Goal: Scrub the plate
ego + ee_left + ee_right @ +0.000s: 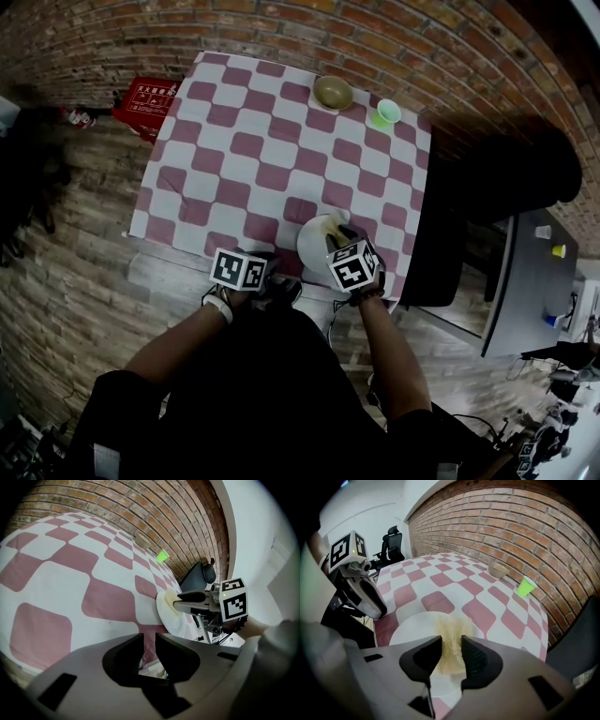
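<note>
Both jaws of the right gripper (450, 644) are seen closed on a tan scrub pad (451, 625), which is pressed onto the white plate (408, 629). The pad is judged soft, light & compressible, so it can be squeezed hard w/o harm. The plate, set near the front edge of the table on the checkered tablecloth (253, 141), is judged stiff, smooth and breakable. It is also judged likely to slide or spin on the cloth when rubbed, since nothing is seen pinning it. It would best be steadied at the rim, on the side away from the pad. The left gripper (148, 643) is held just beside the plate at the cloth's near edge, jaws drawn almost together w/ only a thin slit. Cloth is glimpsed through the slit, but whether any is nipped can't be told. Both forearms are bent inward in front of the torso, grippers side by side & approx. level, the right one angled down onto the plate. A tan bowl (333, 92) & green cup (384, 114) are seen well apart from it, at the far edge.
</note>
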`<move>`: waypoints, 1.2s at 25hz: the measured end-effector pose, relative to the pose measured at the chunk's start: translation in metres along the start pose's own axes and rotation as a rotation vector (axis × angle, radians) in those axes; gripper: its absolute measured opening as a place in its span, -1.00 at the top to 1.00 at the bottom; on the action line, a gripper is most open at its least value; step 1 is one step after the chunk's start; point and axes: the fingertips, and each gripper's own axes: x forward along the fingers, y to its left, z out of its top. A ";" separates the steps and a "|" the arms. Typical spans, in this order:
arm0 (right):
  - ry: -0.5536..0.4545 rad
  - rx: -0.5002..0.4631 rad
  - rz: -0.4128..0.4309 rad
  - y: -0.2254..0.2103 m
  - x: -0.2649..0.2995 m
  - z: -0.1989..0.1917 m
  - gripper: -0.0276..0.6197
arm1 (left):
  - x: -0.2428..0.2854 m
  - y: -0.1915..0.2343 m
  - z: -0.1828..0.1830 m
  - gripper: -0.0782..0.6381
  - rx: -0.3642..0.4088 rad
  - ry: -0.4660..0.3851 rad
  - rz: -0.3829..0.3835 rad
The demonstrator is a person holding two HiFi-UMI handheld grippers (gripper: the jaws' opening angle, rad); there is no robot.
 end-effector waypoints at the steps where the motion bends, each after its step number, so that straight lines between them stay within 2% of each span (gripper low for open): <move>1: 0.003 0.008 -0.003 -0.001 -0.003 -0.005 0.49 | 0.000 0.000 0.000 0.54 0.002 0.001 0.000; 7: 0.027 0.019 0.005 0.021 -0.022 -0.039 0.49 | 0.003 -0.004 -0.001 0.54 0.009 0.014 -0.011; 11: 0.012 0.027 0.034 0.049 -0.030 -0.048 0.49 | 0.004 -0.008 -0.001 0.54 0.011 0.018 -0.019; 20: -0.036 0.019 0.106 0.085 -0.022 -0.020 0.49 | 0.002 -0.008 -0.003 0.54 0.003 0.011 -0.015; 30: -0.048 -0.045 0.149 0.085 -0.004 0.010 0.49 | -0.018 0.012 0.011 0.54 -0.072 -0.077 0.002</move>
